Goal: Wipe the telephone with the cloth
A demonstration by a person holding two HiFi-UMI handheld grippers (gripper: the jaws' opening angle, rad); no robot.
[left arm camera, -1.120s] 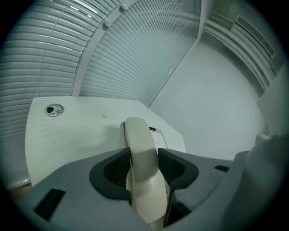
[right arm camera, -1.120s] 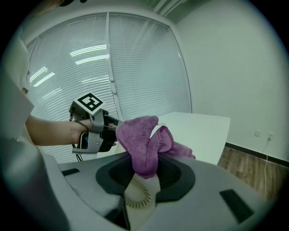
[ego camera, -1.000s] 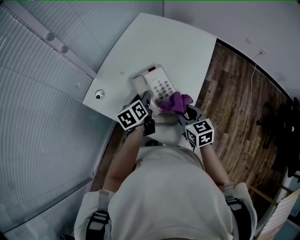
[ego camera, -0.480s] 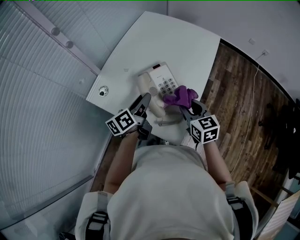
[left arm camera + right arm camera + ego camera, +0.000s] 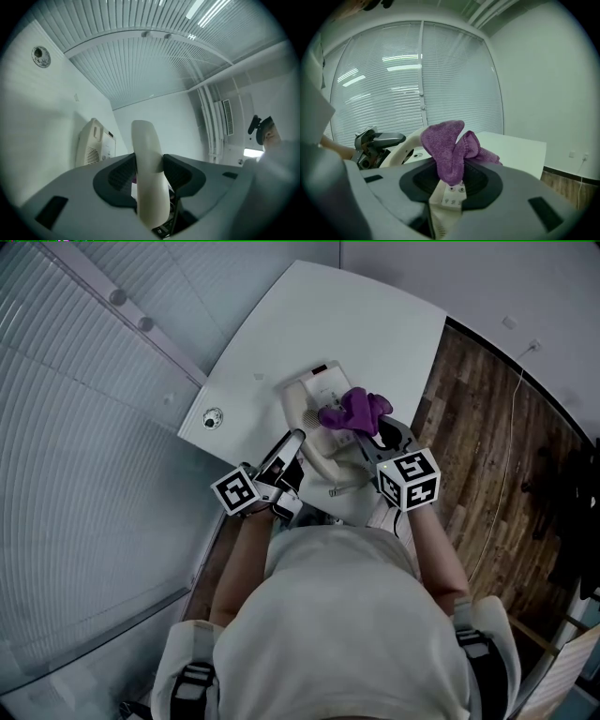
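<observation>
Left hand-held gripper (image 5: 291, 444) clamped on the raised handset (image 5: 146, 154); right hand-held gripper (image 5: 450, 180), gripping the purple cloth (image 5: 447, 145), presses it on the telephone (image 5: 302, 401) directly ahead on the desk (image 5: 356, 324). Wiping looks begun; most apparently remains.

- Head view: even, cool, rather dim indoor light; colours washed out, only the purple cloth (image 5: 352, 409) keeps colour.
- White table (image 5: 375, 324) is brightest area, no hard glare; shadows soft & faint.
- Strong fisheye bend twd edges, straight lines curve.
- Left gripper view: black vignette in corners; ceiling strip lights (image 5: 206, 11) blown out top right; handset (image 5: 149, 178) close to lens, soft.
- Right gripper view: same vignette; blinds (image 5: 393, 79) pale w/ bright lamp streaks; cloth fairly sharp, nr foreground blurred.
</observation>
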